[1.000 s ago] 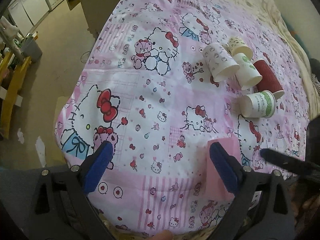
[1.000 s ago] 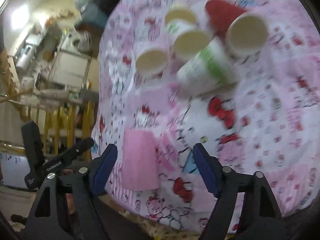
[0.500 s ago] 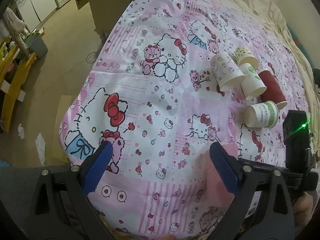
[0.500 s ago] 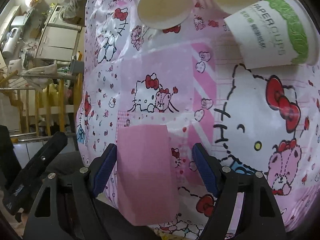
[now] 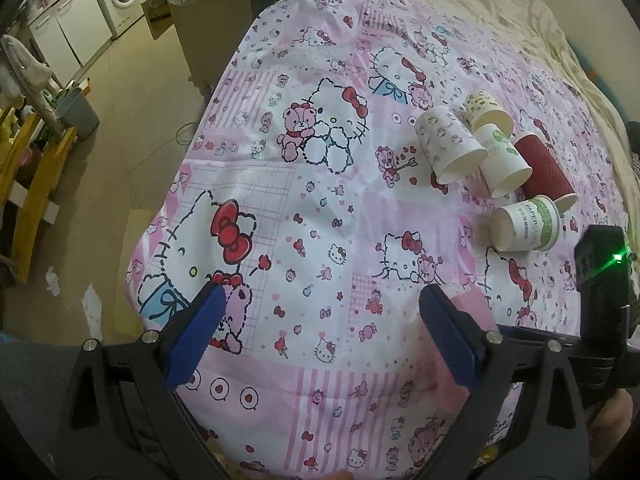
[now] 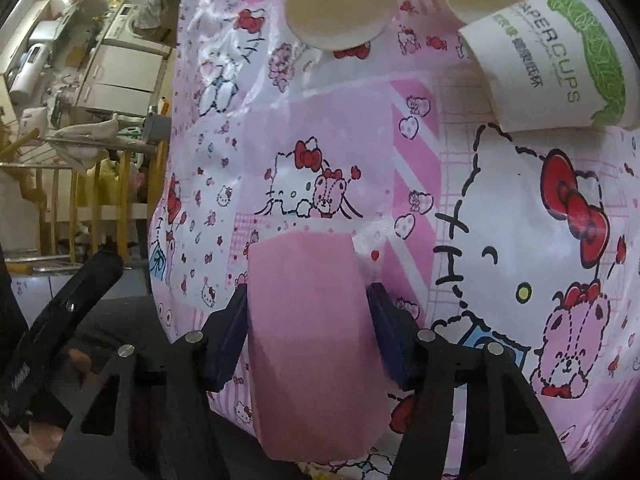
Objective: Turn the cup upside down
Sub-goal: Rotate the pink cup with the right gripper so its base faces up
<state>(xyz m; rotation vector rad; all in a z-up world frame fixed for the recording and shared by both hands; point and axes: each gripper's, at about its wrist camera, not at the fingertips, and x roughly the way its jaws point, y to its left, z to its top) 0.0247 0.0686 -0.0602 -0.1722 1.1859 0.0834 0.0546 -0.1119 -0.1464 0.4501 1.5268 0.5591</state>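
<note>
One right hand-held gripper (image 6: 306, 332) clamps a pink cup (image 6: 316, 352); left (image 5: 320, 336) spread wide; another cup (image 6: 548, 60) reads "PAPERCUPS"

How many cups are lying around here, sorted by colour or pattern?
Plain pink cup, between the right gripper's fingers: 1
White cup with green band: 1
Dark red cup: 1
White cup with green spots: 1
White cup with small grey prints: 1
Cream cup with dark specks: 1
Total: 6 cups
</note>
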